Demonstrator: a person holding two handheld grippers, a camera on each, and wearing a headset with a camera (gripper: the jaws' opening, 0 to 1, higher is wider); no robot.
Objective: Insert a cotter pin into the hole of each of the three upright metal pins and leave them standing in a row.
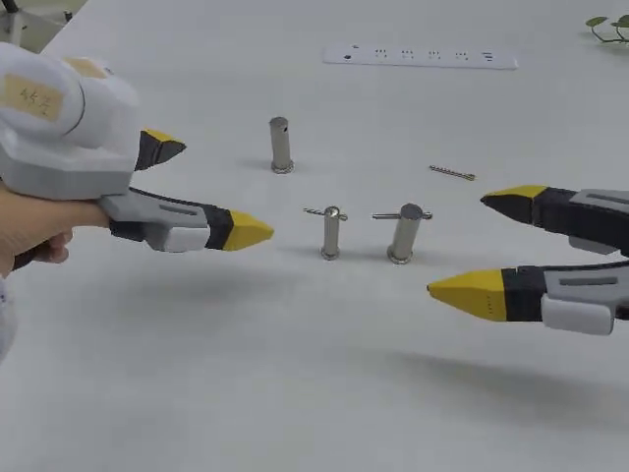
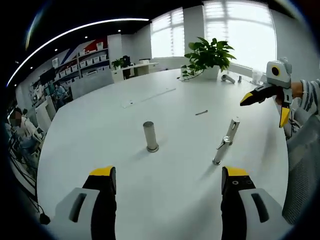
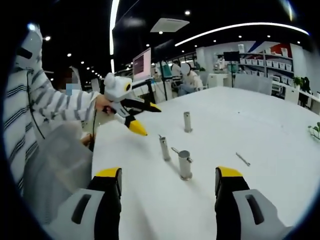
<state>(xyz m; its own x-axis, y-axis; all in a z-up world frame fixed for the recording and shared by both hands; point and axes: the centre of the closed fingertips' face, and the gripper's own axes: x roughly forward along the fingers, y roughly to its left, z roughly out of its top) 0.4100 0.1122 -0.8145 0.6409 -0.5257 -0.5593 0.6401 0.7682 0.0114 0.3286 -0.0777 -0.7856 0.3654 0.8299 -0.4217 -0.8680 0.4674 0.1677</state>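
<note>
Three upright metal pins stand on the white table. The far pin (image 1: pixel 281 145) has an empty hole. The middle pin (image 1: pixel 331 233) and the right pin (image 1: pixel 404 233) each carry a cotter pin through the top. A loose cotter pin (image 1: pixel 452 173) lies flat behind them. My left gripper (image 1: pixel 201 187) hovers open to the left of the pins, holding nothing. My right gripper (image 1: pixel 462 246) hovers open to their right, also holding nothing. From the left gripper view the bare pin (image 2: pixel 150 136) is ahead and the two fitted pins (image 2: pixel 224 142) stand to the right. The right gripper view shows the fitted pins (image 3: pixel 184 164) close ahead.
A white power strip (image 1: pixel 421 57) lies at the table's far edge. A potted plant (image 2: pixel 208 56) stands at one end of the table. A person's striped sleeve (image 3: pixel 45 100) holds the left gripper. Shelves and seated people fill the room beyond.
</note>
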